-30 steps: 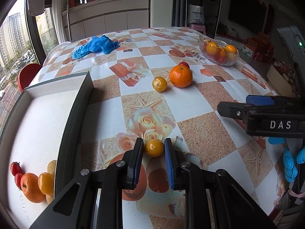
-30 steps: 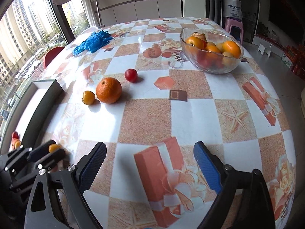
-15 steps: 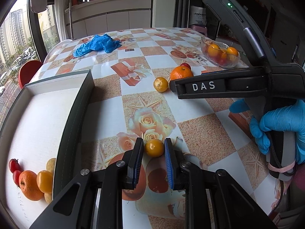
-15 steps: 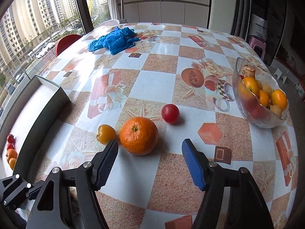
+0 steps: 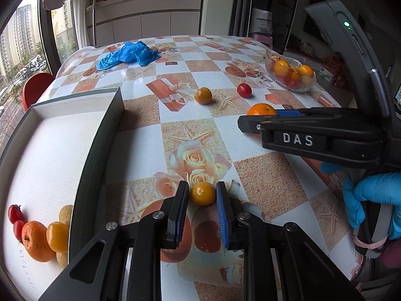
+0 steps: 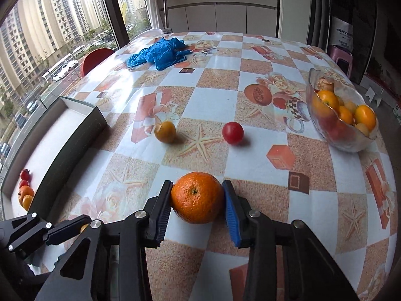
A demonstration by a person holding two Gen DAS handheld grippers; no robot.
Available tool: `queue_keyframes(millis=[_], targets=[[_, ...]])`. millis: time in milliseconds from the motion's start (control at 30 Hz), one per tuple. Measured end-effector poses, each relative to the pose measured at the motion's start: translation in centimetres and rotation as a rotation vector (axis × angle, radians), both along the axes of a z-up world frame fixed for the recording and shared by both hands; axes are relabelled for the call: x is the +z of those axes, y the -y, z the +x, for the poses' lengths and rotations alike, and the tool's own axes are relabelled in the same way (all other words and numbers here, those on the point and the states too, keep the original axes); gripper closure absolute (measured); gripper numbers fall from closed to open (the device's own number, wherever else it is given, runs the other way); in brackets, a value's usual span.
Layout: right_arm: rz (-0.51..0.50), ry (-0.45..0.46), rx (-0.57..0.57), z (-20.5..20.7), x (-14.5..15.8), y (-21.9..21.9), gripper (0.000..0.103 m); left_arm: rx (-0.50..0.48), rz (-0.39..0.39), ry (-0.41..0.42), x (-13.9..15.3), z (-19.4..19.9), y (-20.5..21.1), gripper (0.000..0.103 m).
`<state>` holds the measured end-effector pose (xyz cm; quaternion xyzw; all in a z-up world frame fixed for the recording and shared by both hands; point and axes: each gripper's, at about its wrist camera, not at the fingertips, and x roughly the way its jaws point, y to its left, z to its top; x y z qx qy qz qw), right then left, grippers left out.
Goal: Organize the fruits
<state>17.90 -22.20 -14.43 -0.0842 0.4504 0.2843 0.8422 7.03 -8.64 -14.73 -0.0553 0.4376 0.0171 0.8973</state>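
Observation:
My left gripper is shut on a small yellow-orange fruit just above the tablecloth, right of the white tray. The tray holds several fruits in its near corner. My right gripper is shut on a large orange resting on the table; the orange also shows in the left wrist view. A small yellow fruit and a red tomato lie beyond it. A glass bowl of fruit stands at the right.
A crumpled blue glove pile lies at the far side of the table. A red chair stands past the left edge. The tray's dark wall rises left of the fruits.
My right gripper moved forward to the large orange and closed around it. My left gripper stayed shut on the small fruit in the same place.

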Motion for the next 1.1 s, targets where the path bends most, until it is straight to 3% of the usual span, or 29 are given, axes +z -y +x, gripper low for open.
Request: queue_keyframes(millis=[433, 767, 833, 1100], targets=[[0.035, -0.046, -0.091, -5.0, -0.1, 5.4, 0.061, 0.007, -0.05, -0.025, 0.2, -0.7, 0.0, 0.079], [0.028, -0.047, -0.111, -6.5, -0.2, 6.5, 0.061, -0.004, -0.019, -0.017, 0.1, 0.2, 0.3, 0.079], [0.028, -0.05, -0.113, -6.6, -0.1, 6.5, 0.061, -0.007, -0.047, -0.02, 0.2, 0.0, 0.1, 0.084], [0.033, -0.065, -0.122, -7.5, 0.0, 6.7, 0.06, -0.015, -0.124, 0.001, 1.6, -1.5, -0.1, 0.084]])
